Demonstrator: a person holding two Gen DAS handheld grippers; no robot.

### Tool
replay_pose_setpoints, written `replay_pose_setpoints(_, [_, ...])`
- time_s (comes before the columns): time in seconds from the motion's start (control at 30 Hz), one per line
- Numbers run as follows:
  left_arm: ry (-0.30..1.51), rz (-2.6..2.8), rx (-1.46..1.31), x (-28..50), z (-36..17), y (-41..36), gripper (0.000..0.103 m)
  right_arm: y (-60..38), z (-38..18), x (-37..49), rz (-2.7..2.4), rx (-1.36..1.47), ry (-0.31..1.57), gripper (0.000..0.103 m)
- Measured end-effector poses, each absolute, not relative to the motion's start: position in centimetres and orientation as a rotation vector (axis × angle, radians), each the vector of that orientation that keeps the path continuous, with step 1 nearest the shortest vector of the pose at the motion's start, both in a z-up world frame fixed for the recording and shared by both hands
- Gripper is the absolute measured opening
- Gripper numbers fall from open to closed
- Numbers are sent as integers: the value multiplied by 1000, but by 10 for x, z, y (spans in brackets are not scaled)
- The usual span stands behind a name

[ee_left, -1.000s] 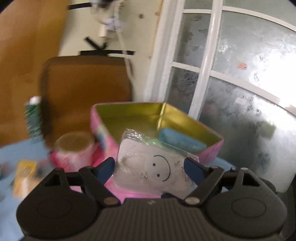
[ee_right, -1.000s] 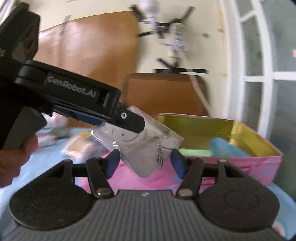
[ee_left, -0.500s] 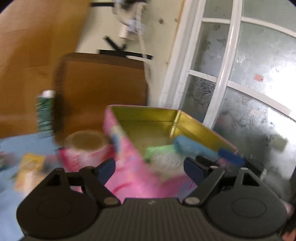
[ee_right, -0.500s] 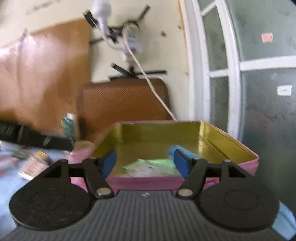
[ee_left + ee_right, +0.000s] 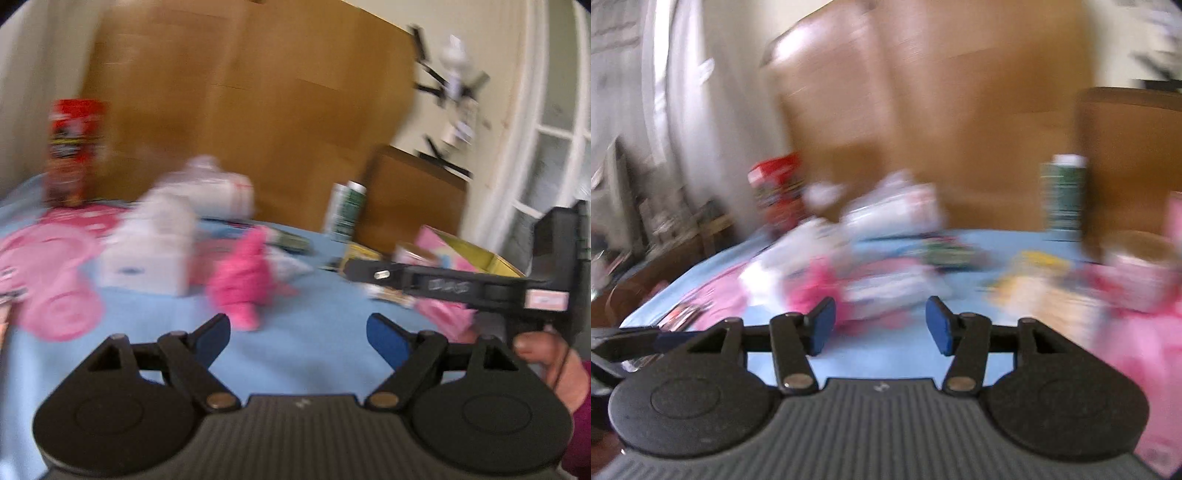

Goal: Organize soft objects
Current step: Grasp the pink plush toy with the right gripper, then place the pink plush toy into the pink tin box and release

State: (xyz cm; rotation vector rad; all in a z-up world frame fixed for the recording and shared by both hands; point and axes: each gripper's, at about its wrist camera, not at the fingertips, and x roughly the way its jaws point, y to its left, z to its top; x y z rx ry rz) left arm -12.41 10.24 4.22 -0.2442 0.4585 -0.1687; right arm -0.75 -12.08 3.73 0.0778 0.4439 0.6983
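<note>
A blue-covered table (image 5: 314, 343) is spread out under both grippers, everything pretty blurry. A white soft pack (image 5: 151, 251) is seen ahead-left of the left gripper (image 5: 298, 334), and a pink plush (image 5: 245, 284) just ahead of it. The pink tin (image 5: 465, 258) is tucked behind the right gripper (image 5: 880, 328). The left jaws are spread wide and empty; the right ones have just been closing, nothing between them.
</note>
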Motion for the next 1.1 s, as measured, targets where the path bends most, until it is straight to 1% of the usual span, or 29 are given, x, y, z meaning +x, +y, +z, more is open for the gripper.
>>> replay_pose_setpoints(0.07, [451, -131, -262, -130, 42, 121, 84, -83, 34, 0, 725, 45, 469, 66])
replay_pose_setpoints(0.13, [448, -96, -286, -132, 42, 135, 84, -51, 26, 14, 728, 18, 504, 69])
replay_pose_setpoints(0.17, [451, -89, -301, -132, 41, 140, 84, -39, 22, 21, 720, 4, 519, 66])
replay_pose_setpoints(0.23, [459, -85, -325, -129, 40, 145, 84, -30, 16, 32, 724, 4, 550, 52])
replay_pose_setpoints(0.27, [461, -87, -335, -126, 40, 146, 84, -36, 18, 33, 722, 41, 556, 50])
replay_pose_setpoints(0.33, [466, -107, -356, -120, 39, 144, 84, -54, 22, 24, 738, 135, 586, 49])
replay_pose_setpoints(0.43, [483, -171, -378, -108, 37, 136, 84, -99, 29, -3, 753, 199, 596, 50])
replay_pose_setpoints(0.5, [487, -232, -376, -99, 37, 119, 84, -140, 29, -28, 728, 254, 571, 50])
replay_pose_setpoints(0.63, [541, -386, -387, -75, 36, 75, 84, -199, 20, -73, 558, 205, 516, 51])
replay_pose_setpoints(0.7, [574, -459, -373, -64, 35, 48, 84, -228, 13, -90, 496, 249, 508, 51])
replay_pose_setpoints(0.87, [636, -612, -292, -44, 35, -26, 84, -274, -3, -109, 401, 381, 505, 52])
replay_pose_setpoints(0.97, [687, -675, -243, -33, 28, -63, 84, -284, -15, -109, 403, 429, 511, 54])
replay_pose_setpoints(1.0, [712, -678, -227, -30, 24, -73, 82, -285, -17, -110, 410, 434, 508, 54])
replay_pose_setpoints(1.07, [752, -710, -230, -25, 17, -86, 68, -286, -19, -113, 428, 432, 502, 51])
replay_pose_setpoints(1.1, [763, -720, -245, -23, 17, -89, 67, -288, -17, -115, 431, 436, 492, 51])
